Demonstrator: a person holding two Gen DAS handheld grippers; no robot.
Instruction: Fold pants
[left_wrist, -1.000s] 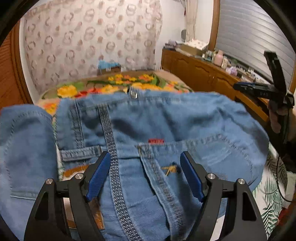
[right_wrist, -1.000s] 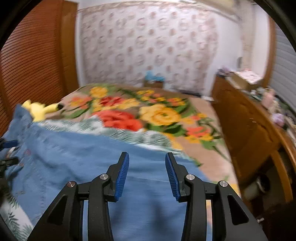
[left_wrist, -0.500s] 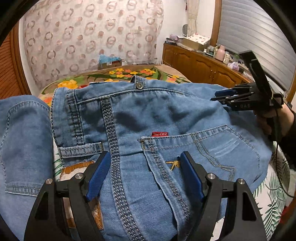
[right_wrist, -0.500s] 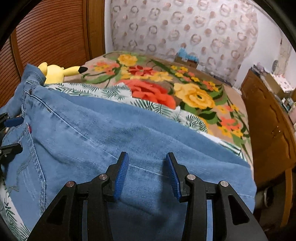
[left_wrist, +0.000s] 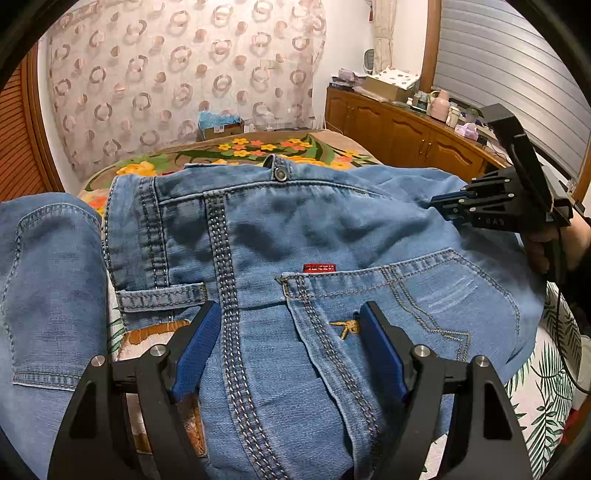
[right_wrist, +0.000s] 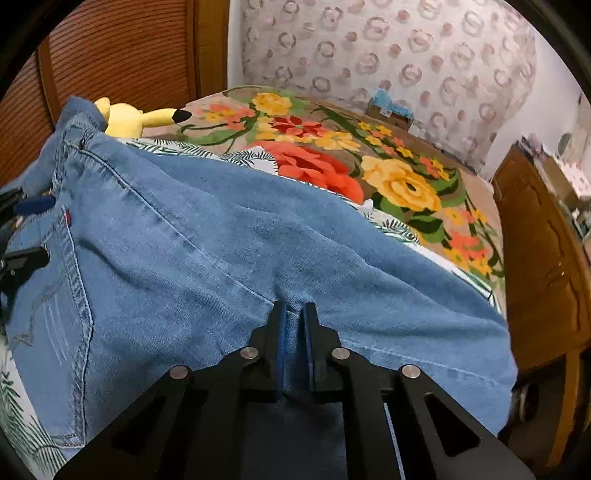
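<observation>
Denim pants (right_wrist: 207, 236) pinched in right tongs (right_wrist: 294, 314); left tongs (left_wrist: 284, 332) agape.

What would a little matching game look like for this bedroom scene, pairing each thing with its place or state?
Things:
1. blue denim jeans
2. yellow plush toy
3. left tongs
4. right tongs

Places or states:
A. open above the back pocket
B. pinching a fold of denim
C. spread across the bed
D. beside the wooden slatted wall

Pairs: 1-C, 2-D, 3-A, 4-B
</observation>
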